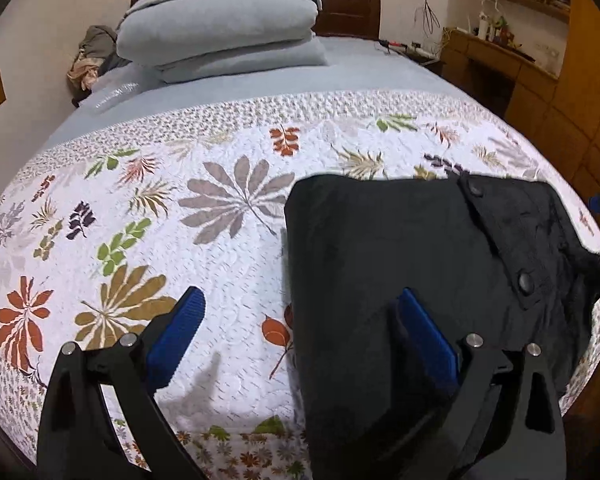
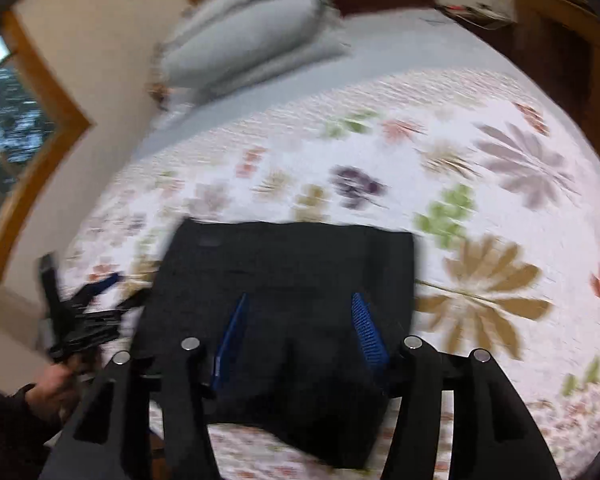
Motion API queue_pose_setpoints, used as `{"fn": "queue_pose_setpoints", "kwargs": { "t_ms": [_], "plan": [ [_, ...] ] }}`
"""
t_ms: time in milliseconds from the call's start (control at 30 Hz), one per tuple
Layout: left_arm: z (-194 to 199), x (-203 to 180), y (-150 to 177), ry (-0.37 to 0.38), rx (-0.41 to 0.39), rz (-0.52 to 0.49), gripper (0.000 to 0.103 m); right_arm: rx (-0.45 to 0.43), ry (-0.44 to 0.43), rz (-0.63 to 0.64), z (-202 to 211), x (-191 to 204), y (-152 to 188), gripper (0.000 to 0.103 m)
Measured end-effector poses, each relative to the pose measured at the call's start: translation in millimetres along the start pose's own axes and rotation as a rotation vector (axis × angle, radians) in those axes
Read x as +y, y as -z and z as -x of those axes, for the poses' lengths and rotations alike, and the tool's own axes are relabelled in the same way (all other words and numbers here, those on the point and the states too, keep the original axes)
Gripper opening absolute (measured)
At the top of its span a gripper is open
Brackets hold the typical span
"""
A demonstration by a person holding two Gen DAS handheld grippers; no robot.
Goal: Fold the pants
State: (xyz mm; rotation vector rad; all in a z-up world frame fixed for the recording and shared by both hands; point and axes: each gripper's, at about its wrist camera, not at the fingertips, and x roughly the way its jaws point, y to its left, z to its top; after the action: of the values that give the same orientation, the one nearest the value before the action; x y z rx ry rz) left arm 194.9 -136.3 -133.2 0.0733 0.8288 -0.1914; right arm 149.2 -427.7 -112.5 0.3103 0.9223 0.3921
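The black pants [image 1: 400, 248] lie folded into a compact rectangle on the floral quilt [image 1: 220, 240], near the bed's front edge. A buttoned flap shows on their right side. My left gripper [image 1: 300, 312] is open; its left finger is over the quilt and its right finger [image 1: 424, 336] is over the pants' left part. In the blurred right wrist view the pants [image 2: 292, 264] lie under my right gripper [image 2: 300, 312], which is open with both fingers over the fabric. The left gripper [image 2: 88, 312] shows at that view's left edge, held by a hand.
A stack of folded grey bedding [image 1: 220, 20] sits at the head of the bed, with crumpled clothes [image 1: 96, 56] beside it. A wooden desk [image 1: 500, 64] and shelves stand at the right. A window [image 2: 12, 120] is on the left wall.
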Motion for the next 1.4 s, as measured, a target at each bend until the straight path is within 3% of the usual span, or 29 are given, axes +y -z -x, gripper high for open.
{"fn": "queue_pose_setpoints", "kwargs": {
  "t_ms": [133, 267, 400, 533, 600, 700, 833, 1033, 1100, 1200, 1300, 1400],
  "plan": [
    [13, 1, -5, 0.001, -0.029, 0.008, 0.099, 0.051, -0.004, 0.069, -22, 21, 14, 0.055],
    [16, 0, -7, 0.007, -0.037, 0.006, 0.099, 0.083, 0.034, 0.015, -31, 5, 32, 0.053],
    [12, -1, -7, 0.015, -0.035, 0.014, 0.099, 0.058, 0.009, -0.060, -25, -16, 47, 0.043],
    [4, 0, -4, 0.021, -0.006, 0.017, 0.099, 0.062, 0.010, -0.051, -19, -12, 47, 0.045],
    [2, 1, -1, 0.018, 0.016, 0.015, 0.099, 0.007, -0.017, -0.045, -6, -6, 38, 0.047],
    [2, 3, 3, -0.001, 0.030, 0.005, 0.099, 0.012, 0.035, -0.003, -7, 0, 32, 0.052],
    [2, 6, 6, -0.016, 0.044, 0.006, 0.099, 0.061, 0.085, -0.006, -21, -10, 44, 0.050],
    [-3, 7, 10, -0.018, 0.075, -0.006, 0.099, 0.050, 0.097, 0.016, -19, -14, 59, 0.049],
    [-4, 11, 14, -0.012, 0.082, -0.003, 0.099, 0.024, 0.053, -0.014, -4, -14, 58, 0.051],
    [-5, 18, 20, -0.013, 0.093, 0.008, 0.100, 0.007, 0.076, -0.068, 12, -20, 61, 0.075],
    [-7, 22, 25, -0.003, 0.091, 0.017, 0.100, 0.031, 0.113, -0.052, 11, -22, 71, 0.075],
    [-12, 20, 26, -0.001, 0.106, 0.029, 0.100, 0.118, 0.169, -0.043, -10, -29, 83, 0.074]
  ]
}}
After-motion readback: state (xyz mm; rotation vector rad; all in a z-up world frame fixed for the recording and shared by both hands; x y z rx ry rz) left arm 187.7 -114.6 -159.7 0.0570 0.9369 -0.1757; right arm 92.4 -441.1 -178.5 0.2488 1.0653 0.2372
